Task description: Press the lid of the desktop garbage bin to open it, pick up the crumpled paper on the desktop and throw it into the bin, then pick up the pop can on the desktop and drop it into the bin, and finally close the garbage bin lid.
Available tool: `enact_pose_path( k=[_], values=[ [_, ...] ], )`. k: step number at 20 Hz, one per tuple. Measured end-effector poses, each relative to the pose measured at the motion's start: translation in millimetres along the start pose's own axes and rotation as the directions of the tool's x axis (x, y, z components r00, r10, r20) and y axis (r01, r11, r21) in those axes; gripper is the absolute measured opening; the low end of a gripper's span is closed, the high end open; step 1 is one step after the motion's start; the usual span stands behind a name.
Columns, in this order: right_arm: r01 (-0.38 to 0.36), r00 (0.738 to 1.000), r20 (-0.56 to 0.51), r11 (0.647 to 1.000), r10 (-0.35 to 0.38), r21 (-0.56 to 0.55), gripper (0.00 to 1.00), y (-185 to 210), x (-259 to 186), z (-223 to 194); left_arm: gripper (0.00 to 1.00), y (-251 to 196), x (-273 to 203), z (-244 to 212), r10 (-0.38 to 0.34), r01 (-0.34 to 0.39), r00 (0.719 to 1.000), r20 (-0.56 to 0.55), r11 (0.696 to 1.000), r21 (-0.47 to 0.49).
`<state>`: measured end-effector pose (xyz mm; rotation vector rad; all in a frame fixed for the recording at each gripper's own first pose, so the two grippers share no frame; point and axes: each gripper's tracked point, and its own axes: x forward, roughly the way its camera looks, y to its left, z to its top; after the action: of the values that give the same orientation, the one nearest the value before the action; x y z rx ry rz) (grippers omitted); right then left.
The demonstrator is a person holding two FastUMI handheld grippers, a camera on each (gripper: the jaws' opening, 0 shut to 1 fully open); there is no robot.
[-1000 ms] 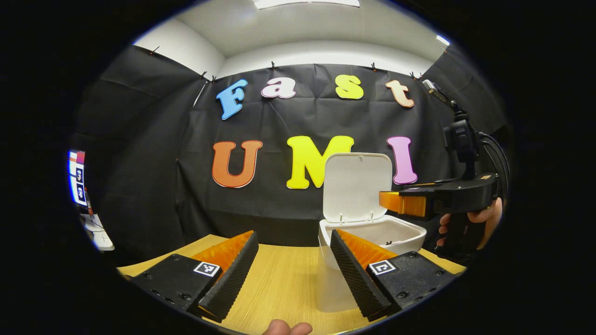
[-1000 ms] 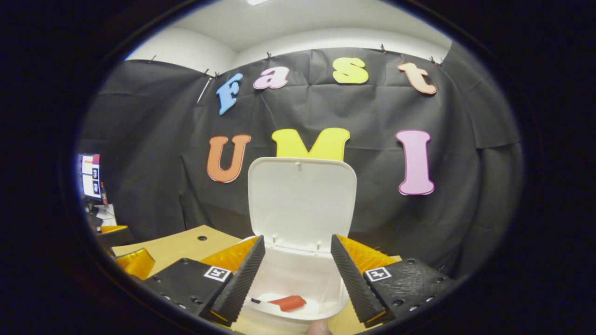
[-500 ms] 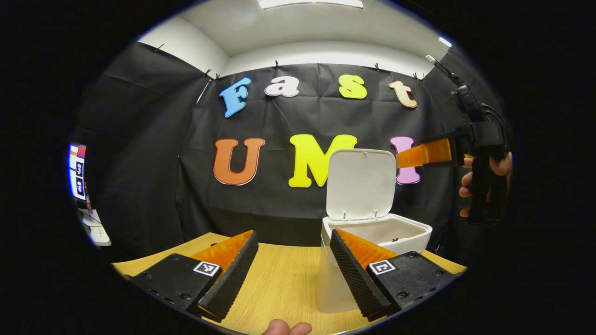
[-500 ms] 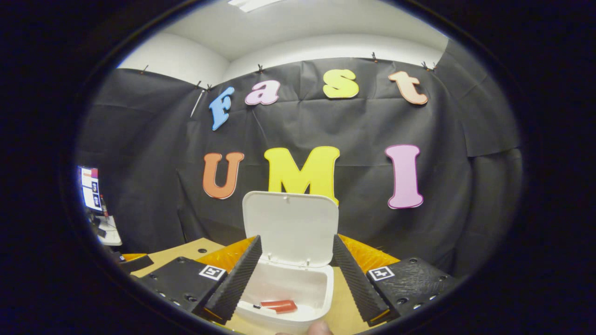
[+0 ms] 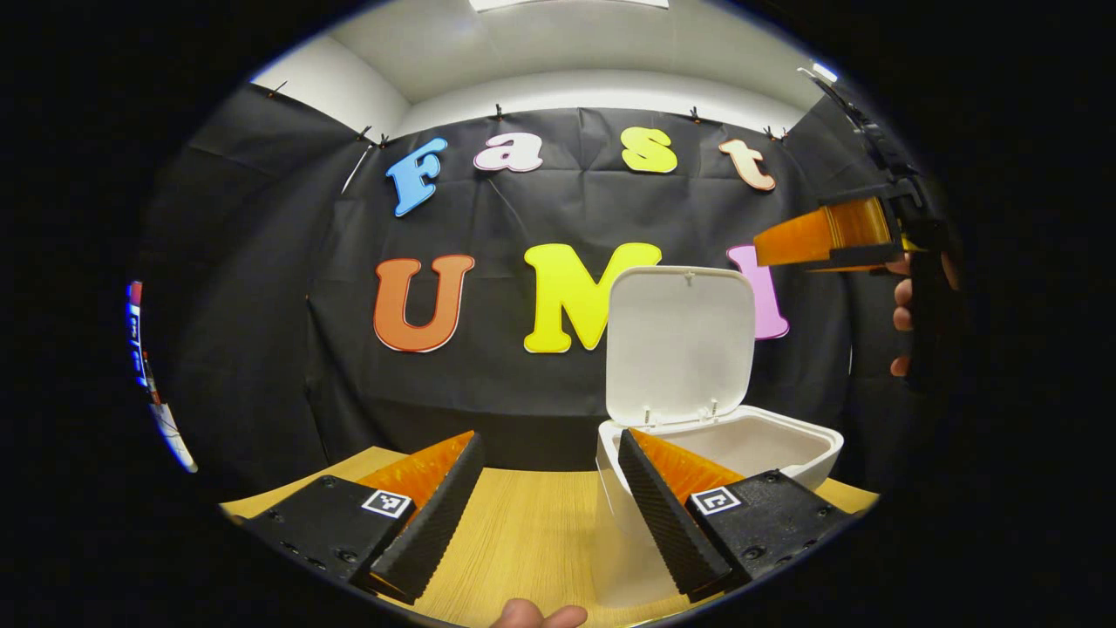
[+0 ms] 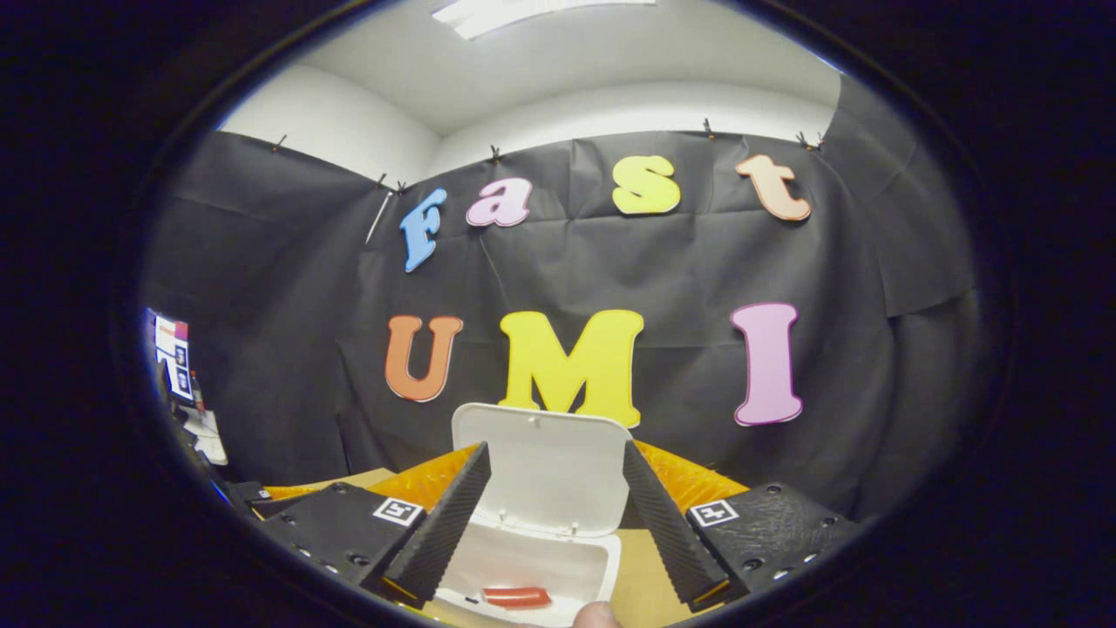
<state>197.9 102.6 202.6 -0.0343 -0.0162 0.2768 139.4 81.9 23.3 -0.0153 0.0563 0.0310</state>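
Black cloth backs a wooden desktop (image 5: 523, 532) on which the white bin (image 5: 741, 449) stands at the right, its lid (image 5: 680, 344) raised upright at the far edge. A red can (image 6: 516, 597) lies inside. The left gripper (image 5: 549, 515) and the right gripper (image 6: 549, 523) are both spread wide, empty. The lid appears light, stiff plastic; it is probably best pushed down near its top edge.

A wooden table (image 5: 523, 532) fronts the black cloth wall (image 5: 523, 366), with a lit screen (image 6: 171, 358) at far left.
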Motion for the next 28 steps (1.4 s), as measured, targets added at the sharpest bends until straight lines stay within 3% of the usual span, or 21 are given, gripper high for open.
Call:
enact_pose_path(
  k=[3, 6, 10, 15, 23, 26, 28],
  values=[
    [0.021, 1.000, -0.001, 1.000, -0.021, 0.011, 0.95, -4.4, 10.9, 8.1, 1.00, 0.1, -11.1, -13.0, 0.000, -0.003, 0.999, -0.040, 0.998, -0.065],
    [0.081, 0.996, 0.040, 0.997, -0.080, -0.015, 0.95, -9.3, 33.1, 23.4, 1.00, 22.4, -30.0, -14.9, 0.045, -0.049, 0.998, -0.048, 0.997, -0.065],
    [0.113, 0.994, 0.000, 0.993, -0.113, -0.034, 0.94, 0.1, 71.3, 33.5, 1.00, 45.8, -45.5, -3.3, 0.091, -0.092, 0.996, -0.023, 0.994, -0.058],
    [0.162, 0.986, -0.027, 0.986, -0.163, -0.050, 0.94, 5.6, 108.5, 54.5, 0.98, 38.1, -48.0, 11.5, 0.029, -0.030, 1.000, -0.008, 0.996, -0.084],
    [0.199, 0.965, -0.173, 0.980, -0.196, -0.003, 0.95, -10.8, 151.1, 18.8, 0.98, 64.0, -47.9, 18.8, 0.043, -0.044, 0.999, -0.017, 0.999, -0.019],
    [0.194, 0.959, -0.207, 0.981, -0.191, -0.008, 0.96, -16.7, 156.6, 6.3, 0.98, 73.4, -44.6, 10.2, 0.044, -0.045, 0.998, -0.043, 0.999, -0.018],
    [0.173, 0.960, -0.232, 0.984, -0.158, 0.045, 0.97, -11.5, 155.0, -0.9, 0.98, 77.1, -42.7, 5.3, 0.040, -0.041, 0.998, -0.054, 0.999, -0.020]
  ],
)
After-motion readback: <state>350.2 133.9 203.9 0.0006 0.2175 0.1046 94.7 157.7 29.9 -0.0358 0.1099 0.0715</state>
